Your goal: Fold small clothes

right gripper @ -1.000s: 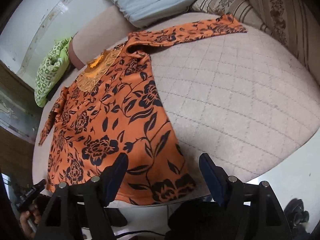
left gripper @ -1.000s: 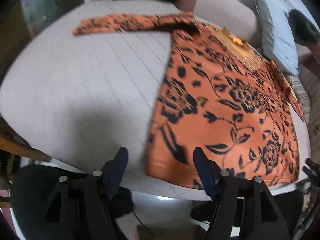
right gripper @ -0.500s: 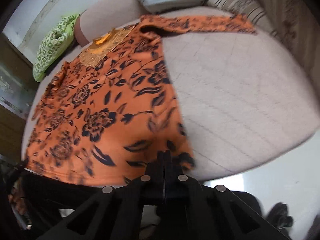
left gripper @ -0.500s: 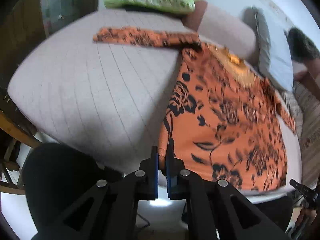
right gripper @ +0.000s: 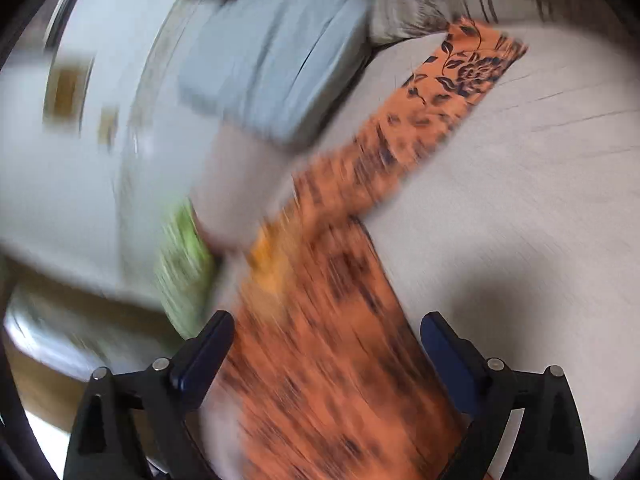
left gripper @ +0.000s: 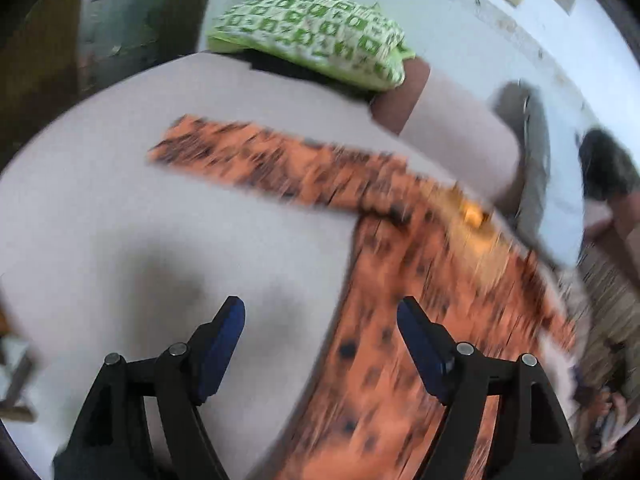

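An orange shirt with a black flower print [left gripper: 420,280] lies flat on the bed, one sleeve [left gripper: 256,160] stretched out to the left. My left gripper [left gripper: 322,320] hovers over the shirt's left edge. Its jaws are opening and the pads press on nothing. In the right wrist view the shirt body [right gripper: 320,300] runs under my right gripper [right gripper: 326,340], and the other sleeve [right gripper: 460,72] reaches up to the right. The right jaws are opening too, with the cloth below them and nothing gripped. Both views are motion-blurred.
The bed has a pale quilted cover [left gripper: 140,220]. A green patterned pillow [left gripper: 316,32] and a pink bolster [left gripper: 452,128] lie at its head by the wall. A grey-blue pillow [right gripper: 272,68] and a striped cushion [right gripper: 420,12] sit near the right sleeve.
Half a second ago each gripper was shut on a lower corner of the shirt. Both have since let go, opened wide and swung up the bed toward the sleeves.
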Demonstrator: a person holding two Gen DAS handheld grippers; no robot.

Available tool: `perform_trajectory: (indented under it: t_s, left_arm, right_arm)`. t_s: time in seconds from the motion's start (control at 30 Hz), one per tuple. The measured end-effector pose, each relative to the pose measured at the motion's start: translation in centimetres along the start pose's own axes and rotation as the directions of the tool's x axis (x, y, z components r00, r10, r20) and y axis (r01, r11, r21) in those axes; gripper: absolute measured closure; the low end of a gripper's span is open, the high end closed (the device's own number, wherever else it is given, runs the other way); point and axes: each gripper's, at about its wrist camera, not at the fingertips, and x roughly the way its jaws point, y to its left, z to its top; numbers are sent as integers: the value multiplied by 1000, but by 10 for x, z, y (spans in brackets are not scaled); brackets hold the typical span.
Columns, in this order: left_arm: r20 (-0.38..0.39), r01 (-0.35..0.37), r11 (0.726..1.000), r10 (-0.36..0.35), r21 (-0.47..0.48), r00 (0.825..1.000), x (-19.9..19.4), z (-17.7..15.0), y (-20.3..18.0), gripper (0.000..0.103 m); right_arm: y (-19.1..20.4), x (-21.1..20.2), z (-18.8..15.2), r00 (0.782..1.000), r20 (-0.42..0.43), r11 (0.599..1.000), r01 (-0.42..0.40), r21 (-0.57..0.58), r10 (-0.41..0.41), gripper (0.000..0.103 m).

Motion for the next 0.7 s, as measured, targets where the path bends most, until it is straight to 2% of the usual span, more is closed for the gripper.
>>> perform_trajectory:
  t_s: [0.1,0.17,0.23,0.3,0.33,0.37,0.4,0.43,0.47,0.53,0.57,0.63,0.7]
  left_arm:
    - [-62,16,994,-23,-112,998,65,47,7,24]
    - [-92,37,976,-58,-216,994,93,65,18,24]
    - [-107,42,943,-82,-329,991,121,77,28,25]
    - [-96,42,914,-87,-403,992,136,84,35,25]
    - [-102,39,902,-91,-429,991,141,86,37,35]
    - [-107,41,884,-102,-467,989,149,90,41,45]
    - [-110,31,881,-94,-472,990,155,94,42,70]
    - [-123,-20,889,-41,-457,992,158,99,42,103]
    - [-124,-53,894,-3,-446,992,160,104,44,101]
    - [-69,-91,908,69,-408,995,153,120,48,101]
    - [-13,-136,916,141,-377,990,142,132,51,101]
    - [70,-178,918,216,-355,974,122,150,62,101]
    - [104,-234,909,285,-346,953,112,157,77,101]
  right_arm:
    - [-22,50,46,997,26,983,-72,171,69,9]
    - [-42,79,64,999,46,958,-31,286,19,9]
    - [-50,98,72,999,43,949,-37,314,25,9]
    - [-46,113,77,999,34,955,15,295,-26,10]
    - [-39,118,81,998,51,963,10,269,-24,13]
    - [-34,120,83,998,58,969,9,248,-24,28]
    - [-28,125,89,997,55,976,47,214,-60,47]
    - [-24,127,91,995,41,976,82,201,-92,55]
    - [-22,134,95,989,15,975,139,174,-144,74]
    - [-10,136,102,968,37,966,247,76,-250,86]
    - [-4,136,105,959,58,960,277,37,-279,91]
    - [16,117,118,929,156,935,348,-59,-336,92]
    - [35,95,132,901,258,912,391,-129,-350,92]
